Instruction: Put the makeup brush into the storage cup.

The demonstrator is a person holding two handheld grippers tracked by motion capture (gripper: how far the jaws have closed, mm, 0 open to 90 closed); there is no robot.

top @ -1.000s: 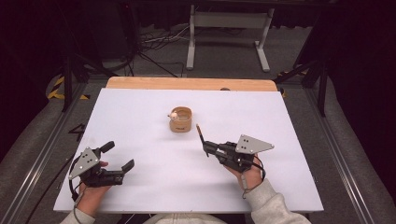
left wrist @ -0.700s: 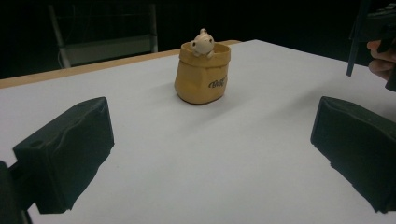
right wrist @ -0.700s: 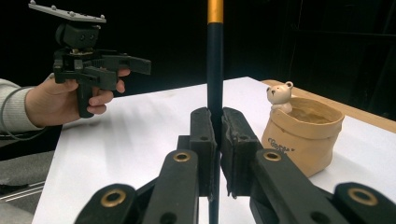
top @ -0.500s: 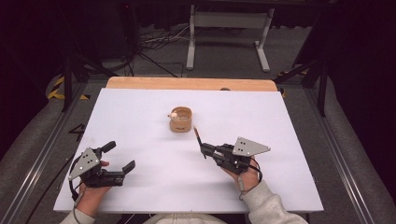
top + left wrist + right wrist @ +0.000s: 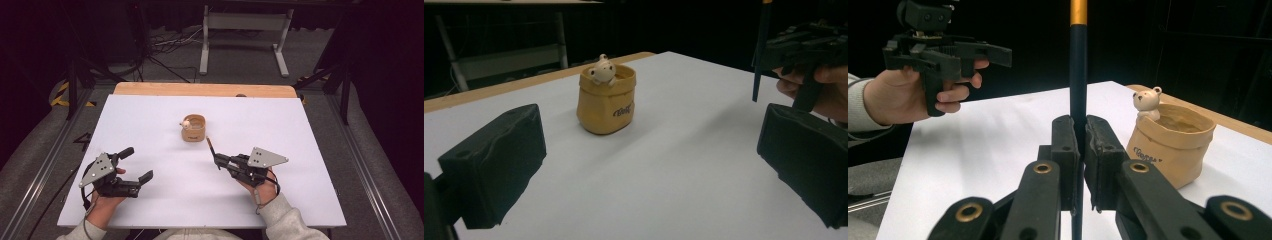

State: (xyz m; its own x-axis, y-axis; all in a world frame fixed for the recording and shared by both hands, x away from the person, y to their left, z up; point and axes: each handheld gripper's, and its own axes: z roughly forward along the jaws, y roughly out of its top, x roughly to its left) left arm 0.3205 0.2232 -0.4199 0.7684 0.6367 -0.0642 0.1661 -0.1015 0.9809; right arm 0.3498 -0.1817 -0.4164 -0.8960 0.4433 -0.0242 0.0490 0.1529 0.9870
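High view is showing the small tan pot (image 5: pixel 193 128) with a little bear figure (image 5: pixel 185 122) on its rim, sitting alone near the middle of the white table (image 5: pixel 150 115), toward the far side. It is lying just ahead and slightly to the left of my right gripper (image 5: pixel 216 159), which is the nearer of my two; my left gripper (image 5: pixel 136 165) is resting well apart at the near left. I am clamping a thin dark pen-like stick (image 5: pixel 1077 65) with a gold band between my right jaws, which are closing tight on it. Its long axis is running across the jaws, its far tip pointing toward the pot. I judge the pot to be its destination. My left jaws are standing wide apart, holding nothing.
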